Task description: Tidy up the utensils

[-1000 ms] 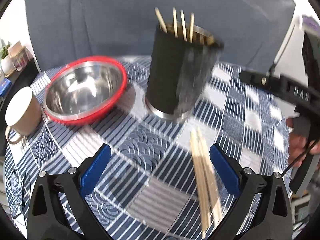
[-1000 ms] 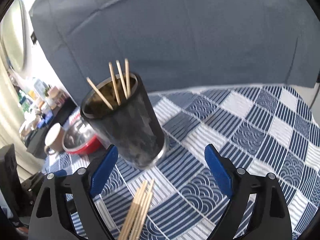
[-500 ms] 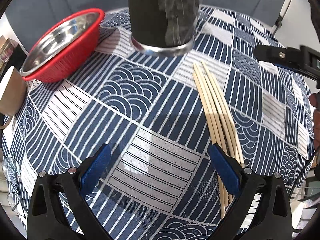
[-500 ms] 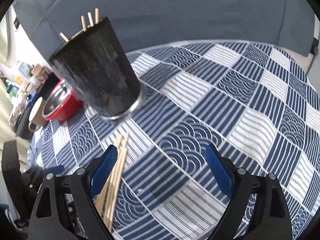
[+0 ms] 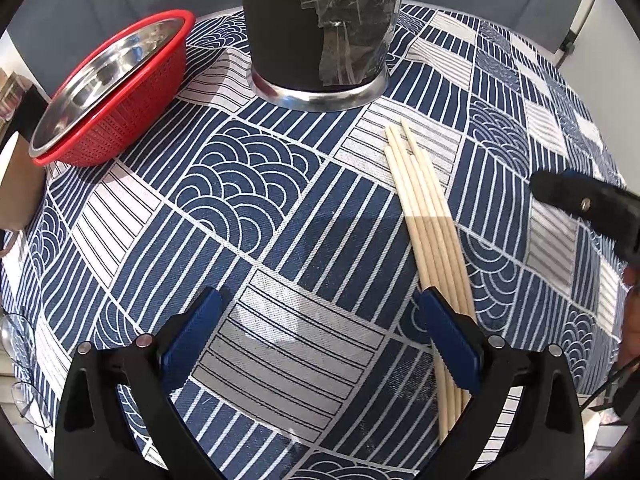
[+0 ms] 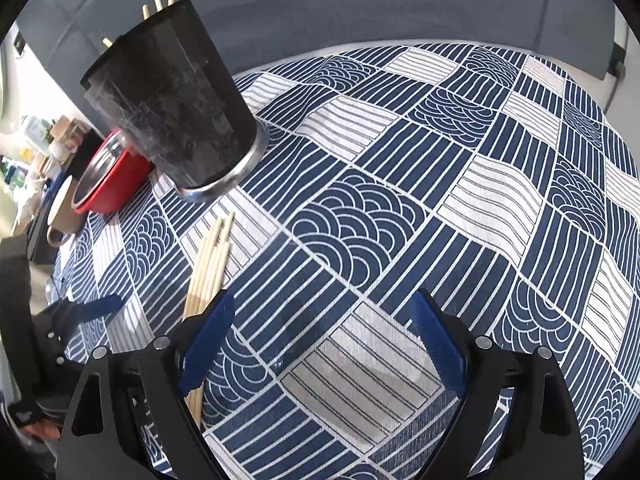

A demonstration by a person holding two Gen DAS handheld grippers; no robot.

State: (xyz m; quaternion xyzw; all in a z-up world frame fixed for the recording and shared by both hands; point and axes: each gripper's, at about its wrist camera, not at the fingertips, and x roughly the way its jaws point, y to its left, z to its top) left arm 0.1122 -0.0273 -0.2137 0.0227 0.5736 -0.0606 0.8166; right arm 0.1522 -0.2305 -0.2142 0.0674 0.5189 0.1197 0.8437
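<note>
Open tablecloth [image 6: 400, 208] is left free on the right — the black holder [image 5: 320, 28] and red colander [image 5: 116, 92] crowd the far left.

In the left wrist view, the tall black cylindrical holder with a steel base [image 5: 316, 28], ahead of the left hand-held gripper [image 5: 324, 334], is cut off by the top edge, so its rim and contents are out of sight. The near ends of the pale wooden chopsticks [image 5: 430, 220] pass behind that gripper's right blue pad. A brown paper cup [image 5: 16, 188] is cropped at the left edge. In the right wrist view, shelf clutter far to the left is too blurred to identify.
</note>
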